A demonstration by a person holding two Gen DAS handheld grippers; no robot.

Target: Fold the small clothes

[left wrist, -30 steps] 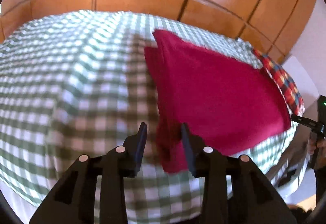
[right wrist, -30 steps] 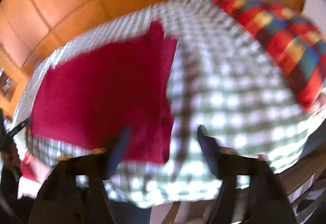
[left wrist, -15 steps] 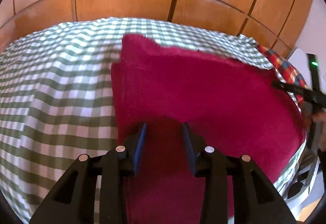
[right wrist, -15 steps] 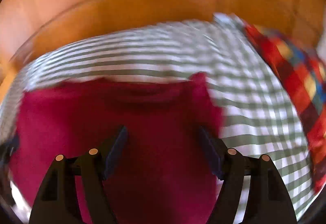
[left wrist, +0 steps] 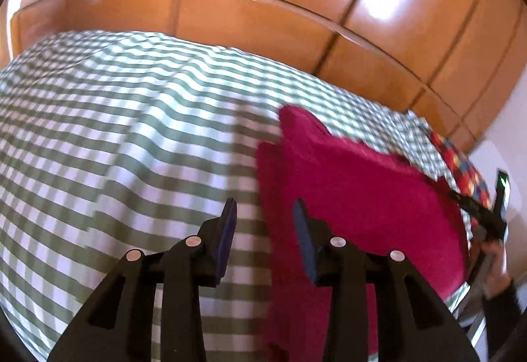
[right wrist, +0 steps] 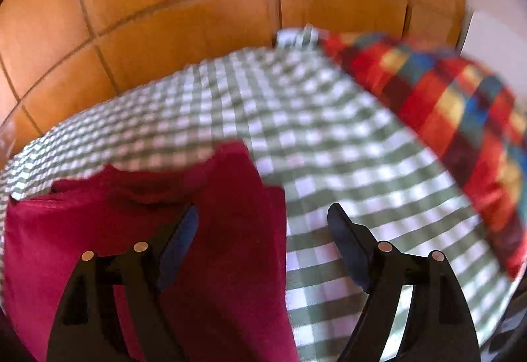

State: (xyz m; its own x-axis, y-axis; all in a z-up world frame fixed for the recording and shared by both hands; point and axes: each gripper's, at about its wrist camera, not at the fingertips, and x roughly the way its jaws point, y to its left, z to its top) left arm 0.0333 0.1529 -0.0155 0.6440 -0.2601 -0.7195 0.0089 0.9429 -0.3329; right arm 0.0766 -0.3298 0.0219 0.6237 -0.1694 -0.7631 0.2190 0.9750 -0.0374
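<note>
While my left hand-held gripper (left wrist: 265, 214) hangs open, my right hand-held gripper (right wrist: 263, 219) has just been widening, empty, above the red garment (right wrist: 138, 230) on the bed (right wrist: 346, 164).

One crimson knitted garment (left wrist: 355, 197) lies on one green-and-white checked cloth (left wrist: 131, 138). One red, yellow and blue plaid cushion (right wrist: 444, 105) sits at that cloth's edge. Two black two-finger grippers: left gripper (left wrist: 265, 223), right gripper (right wrist: 263, 230).

Half a second ago our left tool (left wrist: 265, 210) hung over the red garment (left wrist: 362, 204); now it straddles the garment's left edge, with the checked bedspread (left wrist: 115, 138) under its left finger. Our right tool (right wrist: 263, 217) has just been opening and now straddles the garment's right edge, gripping nothing.
</note>
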